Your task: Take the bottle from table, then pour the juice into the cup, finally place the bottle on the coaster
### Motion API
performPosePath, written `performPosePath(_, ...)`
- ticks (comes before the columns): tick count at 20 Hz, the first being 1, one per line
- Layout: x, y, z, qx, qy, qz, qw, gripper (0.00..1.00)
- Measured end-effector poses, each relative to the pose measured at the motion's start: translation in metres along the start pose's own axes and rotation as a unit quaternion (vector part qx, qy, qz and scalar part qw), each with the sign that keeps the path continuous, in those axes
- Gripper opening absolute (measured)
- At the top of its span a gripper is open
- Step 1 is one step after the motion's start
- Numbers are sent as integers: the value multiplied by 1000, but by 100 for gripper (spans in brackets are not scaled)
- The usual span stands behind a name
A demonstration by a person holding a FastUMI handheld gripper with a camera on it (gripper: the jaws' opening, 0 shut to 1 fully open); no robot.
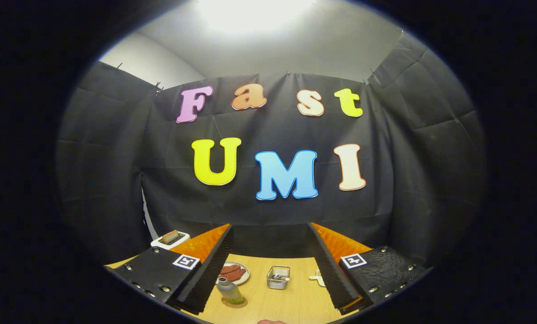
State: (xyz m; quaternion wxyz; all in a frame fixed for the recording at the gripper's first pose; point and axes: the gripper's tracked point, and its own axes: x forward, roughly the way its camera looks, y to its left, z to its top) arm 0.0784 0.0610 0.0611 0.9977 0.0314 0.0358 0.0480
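A small bottle of yellow-green juice with a grey cap stands upright on a round brown coaster on the wooden table, close beside my left finger. My gripper hangs high above the table with its fingers wide apart and nothing between them. A little glass cup in a wire holder sits farther back, between the two fingers.
A plate of reddish food lies behind the bottle. A white toaster with a slice in it stands at the table's far left. A small pale object rests by my right finger. Black cloth walls close the booth.
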Motion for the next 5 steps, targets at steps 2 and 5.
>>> performPosePath(2, -3, -9, 9, -7, -4, -7, 1000, 99)
performPosePath(5, -8, -20, 9, -16, -6, -9, 1000, 99)
